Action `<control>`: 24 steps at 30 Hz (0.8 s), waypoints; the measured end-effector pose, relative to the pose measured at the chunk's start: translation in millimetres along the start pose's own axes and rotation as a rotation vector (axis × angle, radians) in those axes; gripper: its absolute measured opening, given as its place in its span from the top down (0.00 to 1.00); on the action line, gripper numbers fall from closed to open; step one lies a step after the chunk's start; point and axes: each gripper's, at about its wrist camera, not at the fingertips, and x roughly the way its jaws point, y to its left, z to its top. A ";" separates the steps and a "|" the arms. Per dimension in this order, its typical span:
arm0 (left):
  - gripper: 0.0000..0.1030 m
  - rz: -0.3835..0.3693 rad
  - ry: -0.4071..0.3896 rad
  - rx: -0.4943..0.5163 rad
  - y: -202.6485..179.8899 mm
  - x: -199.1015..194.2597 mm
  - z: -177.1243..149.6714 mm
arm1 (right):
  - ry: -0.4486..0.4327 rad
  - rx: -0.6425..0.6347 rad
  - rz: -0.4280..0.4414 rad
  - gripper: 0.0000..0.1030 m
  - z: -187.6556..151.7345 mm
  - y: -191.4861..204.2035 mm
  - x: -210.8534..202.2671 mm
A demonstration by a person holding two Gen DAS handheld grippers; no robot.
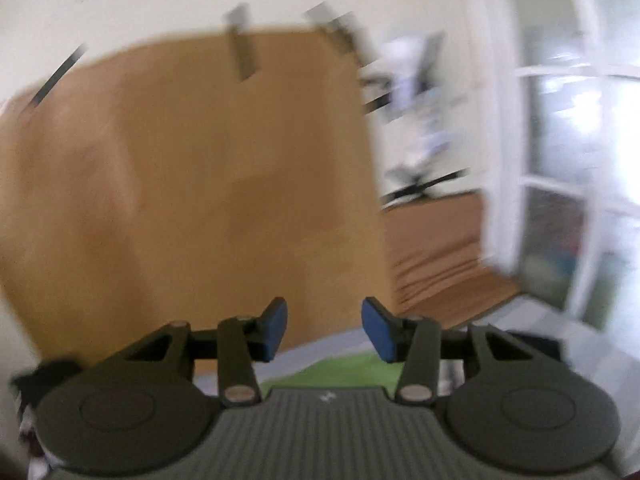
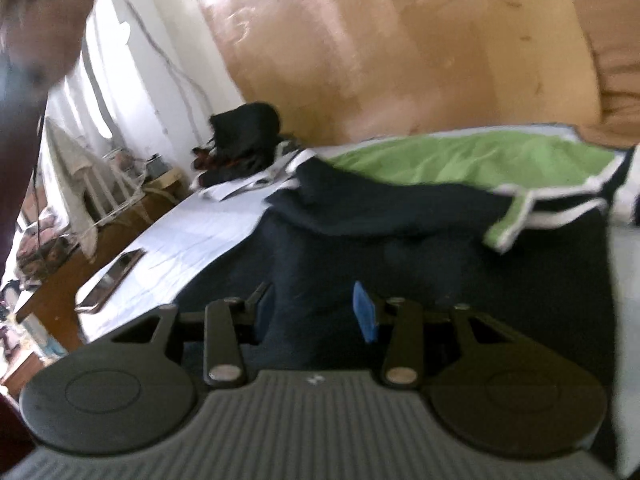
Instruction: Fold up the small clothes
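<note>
A green garment with white and navy trim (image 2: 460, 160) lies on the far part of the bed, with a navy piece (image 2: 380, 204) folded over its near side. Both rest on a wide dark navy cloth (image 2: 460, 280). My right gripper (image 2: 316, 316) hovers low over that dark cloth, its blue pads (image 2: 366, 318) well apart; only the cloth's surface shows between them. In the blurred left wrist view, my left gripper (image 1: 324, 330) is open with nothing between its pads and faces a brown board (image 1: 200, 160). A strip of the green garment (image 1: 340, 368) shows just below it.
A white sheet (image 2: 180, 240) covers the bed, with a phone (image 2: 116, 276) near its left edge. A pile of dark clothes (image 2: 244, 136) sits at the far left corner. Brown cardboard (image 2: 400, 40) stands behind. A blurred person (image 2: 24, 40) is at the upper left.
</note>
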 end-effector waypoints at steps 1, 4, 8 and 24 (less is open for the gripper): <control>0.58 0.034 0.027 -0.023 12.8 6.6 -7.7 | -0.012 -0.012 -0.023 0.55 5.1 -4.8 -0.1; 0.55 0.163 0.113 -0.082 60.6 33.2 -35.5 | -0.038 -0.037 -0.086 0.55 27.0 -20.0 4.9; 0.54 0.225 0.216 -0.192 117.2 64.4 -75.0 | -0.045 -0.057 -0.185 0.53 57.6 -51.2 16.3; 0.46 0.215 0.320 -0.338 175.6 115.2 -137.9 | -0.118 -0.231 -0.361 0.96 115.5 -80.5 12.1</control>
